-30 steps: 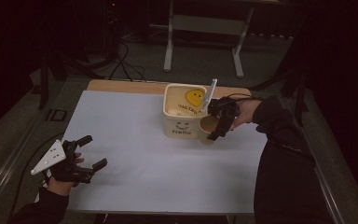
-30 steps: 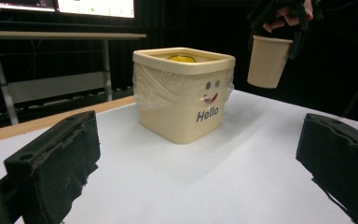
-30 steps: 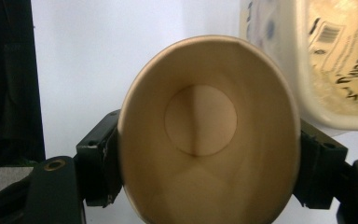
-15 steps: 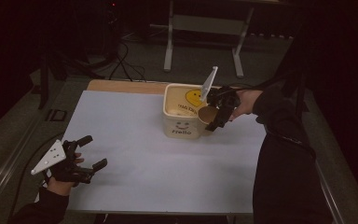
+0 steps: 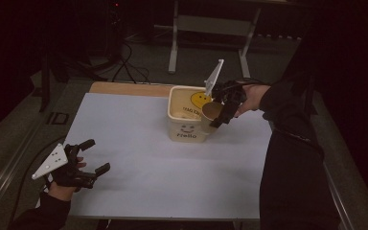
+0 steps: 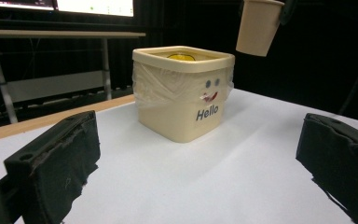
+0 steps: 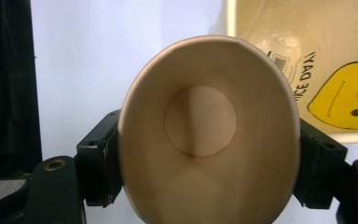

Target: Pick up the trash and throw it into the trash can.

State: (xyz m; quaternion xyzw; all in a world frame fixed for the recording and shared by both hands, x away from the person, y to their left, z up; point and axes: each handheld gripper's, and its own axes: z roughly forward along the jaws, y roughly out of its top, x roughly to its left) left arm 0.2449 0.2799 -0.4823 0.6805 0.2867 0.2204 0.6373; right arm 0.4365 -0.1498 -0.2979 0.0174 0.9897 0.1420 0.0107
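Pinched between the black jaws of the right gripper (image 5: 220, 112), a tan paper cup (image 5: 210, 111) hung in the air at the right-hand rim of a cream plastic bin (image 5: 188, 123). The squeeze had pressed its round mouth into an oval, as the right gripper view showed, with a smooth matte wall and a flat round bottom (image 7: 200, 120) inside. The bin was squarish with rounded corners, lined with a thin crinkled clear bag folded over its rim; a small face and the word "Hello" marked its front, and a yellow smiley lay inside. It stood on a smooth white sheet (image 5: 139, 158) covering the table, with a strip of bare wood (image 5: 124, 88) showing at the far edge.

Compared with a second earlier, the cup had risen from down beside the bin's wall to rim height, and the grey plate on that gripper stood higher.

The left gripper (image 5: 93, 158) had stayed low at the near left corner, its jaws spread wide with nothing between them. From there the cup (image 6: 257, 25) looked plain, tapered and tilted.
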